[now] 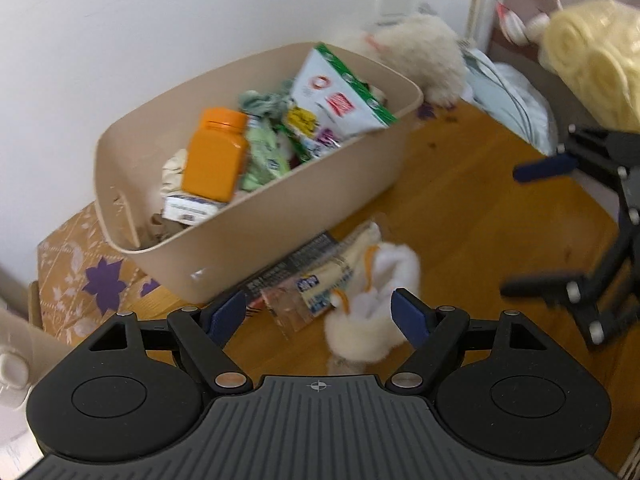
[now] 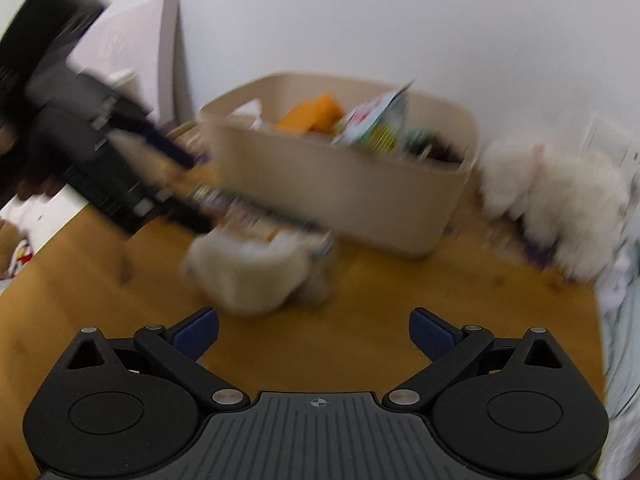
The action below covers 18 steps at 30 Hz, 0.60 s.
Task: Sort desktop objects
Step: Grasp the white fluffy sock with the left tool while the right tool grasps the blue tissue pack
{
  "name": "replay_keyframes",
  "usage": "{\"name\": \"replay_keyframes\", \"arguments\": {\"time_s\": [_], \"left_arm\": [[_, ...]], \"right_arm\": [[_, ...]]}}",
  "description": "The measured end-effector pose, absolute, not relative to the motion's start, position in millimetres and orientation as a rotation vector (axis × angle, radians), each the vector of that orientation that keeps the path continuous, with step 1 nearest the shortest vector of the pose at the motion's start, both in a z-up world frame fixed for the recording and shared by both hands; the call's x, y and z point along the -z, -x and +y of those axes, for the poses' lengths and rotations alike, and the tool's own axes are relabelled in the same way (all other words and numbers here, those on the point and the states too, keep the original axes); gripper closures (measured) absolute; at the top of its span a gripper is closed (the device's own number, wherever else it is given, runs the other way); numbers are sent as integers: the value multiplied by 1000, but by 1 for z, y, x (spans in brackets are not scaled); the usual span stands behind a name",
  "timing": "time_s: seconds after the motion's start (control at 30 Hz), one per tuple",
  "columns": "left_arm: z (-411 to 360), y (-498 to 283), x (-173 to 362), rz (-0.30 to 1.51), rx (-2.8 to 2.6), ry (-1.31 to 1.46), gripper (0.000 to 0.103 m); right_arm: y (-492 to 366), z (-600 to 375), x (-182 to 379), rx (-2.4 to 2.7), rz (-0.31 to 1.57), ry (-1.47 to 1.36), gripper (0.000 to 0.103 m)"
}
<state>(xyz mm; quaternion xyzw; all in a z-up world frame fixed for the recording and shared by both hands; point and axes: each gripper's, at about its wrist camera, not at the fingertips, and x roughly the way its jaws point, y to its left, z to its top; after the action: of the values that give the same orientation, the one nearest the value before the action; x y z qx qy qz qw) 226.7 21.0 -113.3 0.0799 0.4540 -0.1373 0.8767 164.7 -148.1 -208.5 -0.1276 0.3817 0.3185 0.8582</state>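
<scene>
A small cream and white plush toy (image 1: 372, 308) lies on the wooden desk (image 1: 472, 208) beside a clear snack packet (image 1: 308, 296), just in front of the beige bin (image 1: 256, 216). My left gripper (image 1: 318, 316) is open above them, its right fingertip over the toy's edge, and nothing is gripped. The bin holds an orange bottle (image 1: 216, 156), a white and green box (image 1: 340, 92) and several packets. My right gripper (image 2: 314, 332) is wide open over bare desk, short of the blurred toy (image 2: 248, 272) and the bin (image 2: 340, 192). It also shows as the right gripper (image 1: 540, 228) in the left wrist view.
A large fluffy white plush (image 1: 420, 56) sits behind the bin's right end. Orange and white headphones (image 1: 524, 12), a bag of yellow rolls (image 1: 592, 60) and white cloth with a cable (image 1: 516, 108) crowd the far right. A patterned box (image 1: 80, 272) lies left of the bin.
</scene>
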Motion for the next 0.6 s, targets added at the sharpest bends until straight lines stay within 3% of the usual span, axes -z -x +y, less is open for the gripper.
{"name": "replay_keyframes", "arguments": {"time_s": [0.33, 0.6], "left_arm": [[-4, -238, 139, 1000, 363, -310, 22], [-21, -246, 172, 1021, 379, -371, 22]], "right_arm": [[-100, -116, 247, -775, 867, 294, 0], [-105, -88, 270, -735, 846, 404, 3]]}}
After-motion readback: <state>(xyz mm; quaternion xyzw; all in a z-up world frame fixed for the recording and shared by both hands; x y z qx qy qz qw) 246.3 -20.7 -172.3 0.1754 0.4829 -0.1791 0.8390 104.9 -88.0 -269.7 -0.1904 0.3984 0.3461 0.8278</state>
